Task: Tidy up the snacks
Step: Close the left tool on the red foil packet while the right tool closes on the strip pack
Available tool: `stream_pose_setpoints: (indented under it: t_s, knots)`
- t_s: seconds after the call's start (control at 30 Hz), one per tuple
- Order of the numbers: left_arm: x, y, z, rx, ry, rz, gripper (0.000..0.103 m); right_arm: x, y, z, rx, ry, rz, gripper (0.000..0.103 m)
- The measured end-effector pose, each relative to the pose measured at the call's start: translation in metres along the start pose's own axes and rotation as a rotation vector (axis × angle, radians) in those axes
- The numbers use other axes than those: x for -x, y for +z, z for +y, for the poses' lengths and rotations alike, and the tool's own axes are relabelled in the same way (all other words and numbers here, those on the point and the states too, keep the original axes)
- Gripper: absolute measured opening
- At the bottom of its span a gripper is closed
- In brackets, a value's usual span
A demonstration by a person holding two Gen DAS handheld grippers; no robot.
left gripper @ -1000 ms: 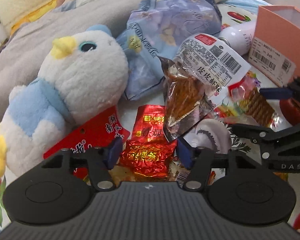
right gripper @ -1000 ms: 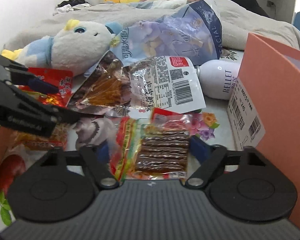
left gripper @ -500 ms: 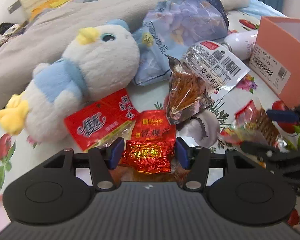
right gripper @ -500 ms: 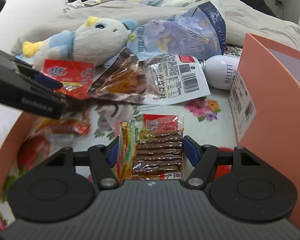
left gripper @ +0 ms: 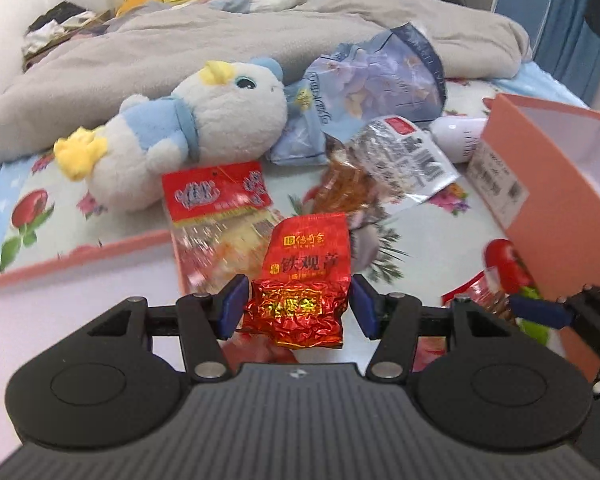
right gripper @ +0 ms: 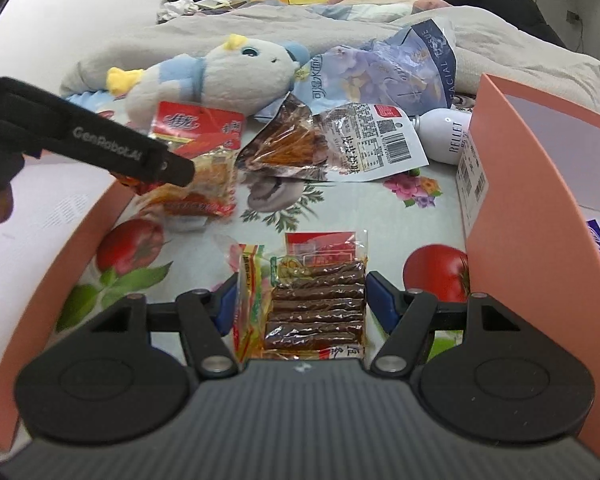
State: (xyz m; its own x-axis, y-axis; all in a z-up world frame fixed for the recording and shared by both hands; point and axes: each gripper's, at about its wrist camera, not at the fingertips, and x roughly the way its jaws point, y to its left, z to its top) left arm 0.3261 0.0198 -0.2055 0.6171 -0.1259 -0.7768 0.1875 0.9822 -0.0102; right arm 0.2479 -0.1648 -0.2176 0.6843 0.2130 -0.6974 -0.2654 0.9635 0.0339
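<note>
Spreading across the frame, the bed [right gripper: 204,256] w/ its fruit-print sheet holds everything; the grey blanket [left gripper: 140,64] is bunched at the far end. Next in size: two salmon boxes, one at right [right gripper: 512,216] open-topped w/ a barcode label on its wall, one at left [right gripper: 76,248] w/ a pale inside. Inside the right box only a dark blue corner shows at the edge of the right wrist view, so what's already packed can't be told. The plush duck [left gripper: 204,120] lies far left, touching the blue tissue pack [left gripper: 380,80]; neither is a snack.

Still loose on the sheet: the clear bag w/ barcode [right gripper: 340,144] mid-scene, the red-topped packet [left gripper: 216,196] near the duck, a white bottle [right gripper: 444,136] by the right box.

Left gripper [left gripper: 296,308] is closed partway on the red foil tea sachet [left gripper: 304,280], held clear of the sheet, near the left box's rim. Right gripper [right gripper: 300,308] is likewise clamped partway on the brown stick snack pack [right gripper: 316,304], w/ a thin yellow packet [right gripper: 250,304] pinched alongside, between the two boxes.

Judgement: early-to-mid stage. Two packs in hand, none visibly boxed, at least two bags left to collect.
</note>
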Motion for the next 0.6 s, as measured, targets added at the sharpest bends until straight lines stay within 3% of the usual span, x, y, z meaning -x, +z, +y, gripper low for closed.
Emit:
stream_pose_setpoints:
  t_s: [0.37,0.6]
  knots:
    - [0.055,-0.033,-0.023,0.136,0.0,-0.002,0.061,0.05,-0.009,-0.004,-0.009,0.015,0.004,0.068]
    - [0.093,-0.049,-0.048,0.145,0.025,-0.011,0.061,0.084,-0.019,-0.003,-0.041,0.052,0.009,0.068]
